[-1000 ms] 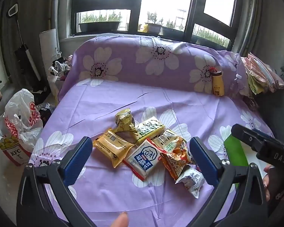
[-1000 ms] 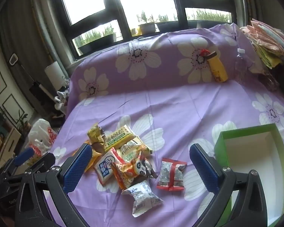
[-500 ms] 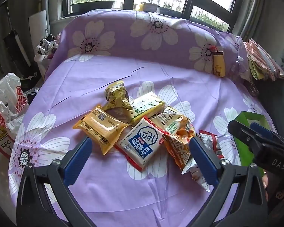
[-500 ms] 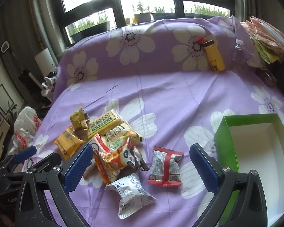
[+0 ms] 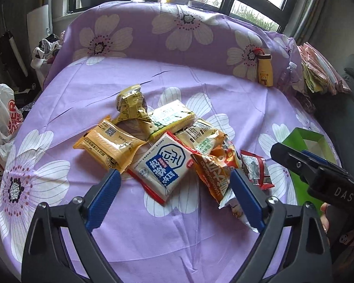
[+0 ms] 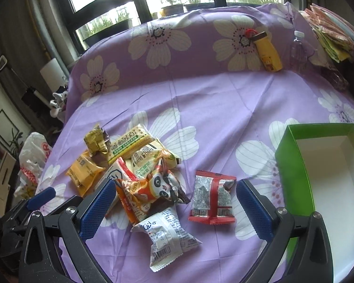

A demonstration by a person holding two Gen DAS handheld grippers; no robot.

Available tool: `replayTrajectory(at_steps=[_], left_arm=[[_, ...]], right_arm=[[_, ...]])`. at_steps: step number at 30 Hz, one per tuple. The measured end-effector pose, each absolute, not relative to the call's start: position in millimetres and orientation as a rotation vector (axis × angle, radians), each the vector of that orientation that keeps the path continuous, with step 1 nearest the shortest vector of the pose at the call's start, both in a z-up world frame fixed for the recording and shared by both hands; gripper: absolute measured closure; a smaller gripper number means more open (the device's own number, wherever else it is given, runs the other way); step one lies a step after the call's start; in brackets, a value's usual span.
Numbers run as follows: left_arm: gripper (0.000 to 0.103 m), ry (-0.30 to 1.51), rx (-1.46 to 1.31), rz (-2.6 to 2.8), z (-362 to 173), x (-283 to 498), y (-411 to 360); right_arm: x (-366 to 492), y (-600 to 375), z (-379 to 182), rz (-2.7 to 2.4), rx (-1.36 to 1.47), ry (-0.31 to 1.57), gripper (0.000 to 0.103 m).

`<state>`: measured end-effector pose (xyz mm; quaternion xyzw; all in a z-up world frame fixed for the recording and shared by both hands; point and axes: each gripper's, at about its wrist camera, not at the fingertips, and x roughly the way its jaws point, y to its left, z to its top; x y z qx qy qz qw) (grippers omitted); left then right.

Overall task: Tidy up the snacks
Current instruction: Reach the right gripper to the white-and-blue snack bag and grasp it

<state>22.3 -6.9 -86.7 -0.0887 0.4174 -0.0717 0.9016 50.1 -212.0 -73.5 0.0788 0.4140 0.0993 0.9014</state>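
Above the snack pile point(image 5: 167, 146), both tongs, left point(image 5: 174, 191) and right point(image 6: 174, 202), gape empty, the left just narrowing; take one packet, probably the white-and-blue one point(image 5: 164, 167), by its edge.

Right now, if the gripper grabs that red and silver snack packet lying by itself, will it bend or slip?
The red and silver packet looks like a thin, puffy foil pouch, so it would probably crumple rather than stay stiff. Its shiny wrapper may slide a little. It seems light and lies flat, so rolling is unlikely.

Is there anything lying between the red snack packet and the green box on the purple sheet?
No, nothing visible. Only bare purple sheet lies between the red snack packet and the green box. The open right claw hovers near the packet, holding nothing.
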Motion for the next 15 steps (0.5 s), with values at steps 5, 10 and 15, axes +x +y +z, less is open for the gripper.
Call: replayTrajectory(at_steps=[5, 10, 15], left_arm=[[0.017, 0.868, -0.191, -0.207, -89, 21, -25], [0.025, 0.894, -0.196, -0.284, -97, 20, -44], [0.035, 0.947, -0.250, -0.359, -109, 24, -57]], right_arm=[[50, -218, -77, 0.204, 0.183, 0.888, 0.008], [51, -229, -85, 0.217, 0.236, 0.949, 0.012], [54, -237, -98, 0.262, 0.314, 1.025, 0.024]])
